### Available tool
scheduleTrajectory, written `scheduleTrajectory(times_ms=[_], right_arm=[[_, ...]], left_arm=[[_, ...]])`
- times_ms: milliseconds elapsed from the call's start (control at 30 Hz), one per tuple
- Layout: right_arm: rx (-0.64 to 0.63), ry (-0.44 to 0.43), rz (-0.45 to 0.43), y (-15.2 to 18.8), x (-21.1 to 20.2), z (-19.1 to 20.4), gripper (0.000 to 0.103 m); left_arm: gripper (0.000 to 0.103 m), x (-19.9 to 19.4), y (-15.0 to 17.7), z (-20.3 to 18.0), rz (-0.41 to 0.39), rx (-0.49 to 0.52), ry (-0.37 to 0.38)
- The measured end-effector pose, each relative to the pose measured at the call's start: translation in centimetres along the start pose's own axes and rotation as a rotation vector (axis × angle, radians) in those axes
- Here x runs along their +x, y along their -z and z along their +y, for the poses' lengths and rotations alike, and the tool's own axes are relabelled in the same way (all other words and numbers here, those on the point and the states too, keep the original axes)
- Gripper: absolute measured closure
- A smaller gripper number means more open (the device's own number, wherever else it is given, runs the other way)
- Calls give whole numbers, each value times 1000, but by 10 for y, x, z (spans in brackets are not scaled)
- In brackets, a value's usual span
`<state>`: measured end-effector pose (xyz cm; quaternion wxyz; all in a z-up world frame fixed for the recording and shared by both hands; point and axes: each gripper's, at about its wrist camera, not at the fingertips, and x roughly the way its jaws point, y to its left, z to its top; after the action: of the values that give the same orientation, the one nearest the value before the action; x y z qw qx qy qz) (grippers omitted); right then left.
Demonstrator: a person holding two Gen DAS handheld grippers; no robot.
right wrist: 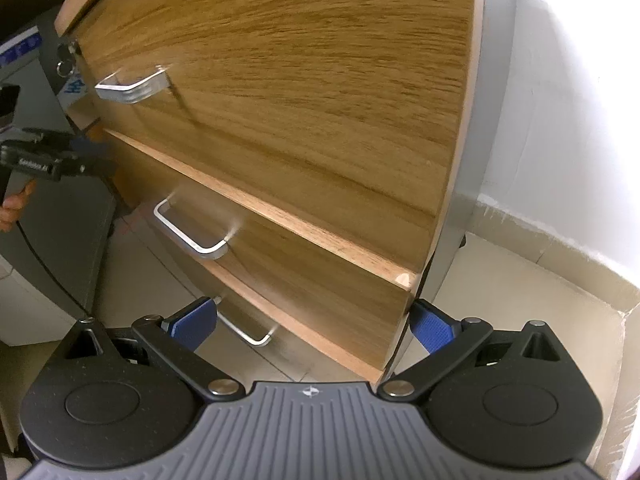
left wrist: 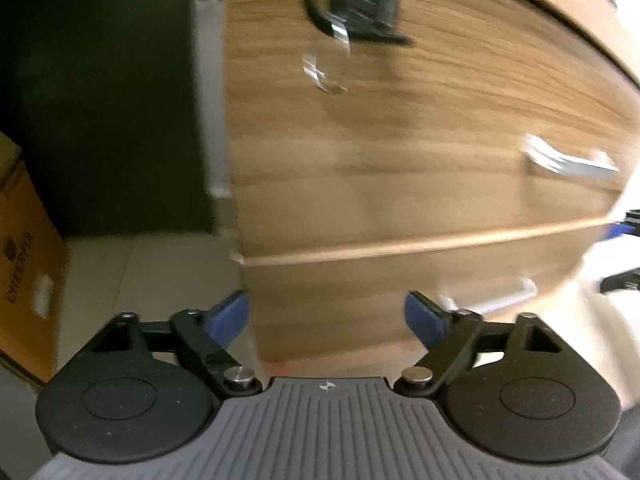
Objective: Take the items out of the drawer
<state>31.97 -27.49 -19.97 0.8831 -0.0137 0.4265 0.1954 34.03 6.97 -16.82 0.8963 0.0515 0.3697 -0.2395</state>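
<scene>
Left gripper (left wrist: 326,316) spread wide, right gripper (right wrist: 314,320) likewise, facing drawer (right wrist: 280,120) fronts

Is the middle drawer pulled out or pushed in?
Pulled out a little. The middle drawer front juts past the top drawer, showing its top edge.

You face a wood-grain cabinet (right wrist: 300,92) with grey side panels, standing on a pale tiled floor (right wrist: 520,292). To your right runs a white wall (right wrist: 572,100); to your left sit a dark recess (left wrist: 100,100) and a cardboard box (left wrist: 24,272).
</scene>
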Motion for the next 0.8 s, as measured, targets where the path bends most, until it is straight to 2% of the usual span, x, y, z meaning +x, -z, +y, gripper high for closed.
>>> scheduleTrajectory(times_ms=[100,200,300,333,367,467,533,667,800], right_arm=[[-26,-8,15,3,-3,3,0],[-38,-28,25,7,-6,5,0],[-62,-45,39,12,-14,7,0],[-67,-51,45,14,-20,6,0],[-66,-58,49,15,-22,6,0],[-48,-78,55,19,-27,7,0],[-56,-80,57,22,-30,11,0],[-57,-93,55,30,-41,12,0],[-50,-109,43,39,-48,15,0]], left_arm=[[28,-8,8,-21,21,50,32],[28,-27,13,-35,-21,28,57],[28,-47,12,-45,-66,-4,48],[25,-50,9,-47,-76,-14,41],[17,-53,6,-49,-83,-23,33],[15,-52,-6,-57,-82,-41,0],[17,-46,-10,-62,-68,-51,-27],[34,-35,-19,-73,-41,-73,-82],[37,-23,-27,-84,-14,-94,-136]])
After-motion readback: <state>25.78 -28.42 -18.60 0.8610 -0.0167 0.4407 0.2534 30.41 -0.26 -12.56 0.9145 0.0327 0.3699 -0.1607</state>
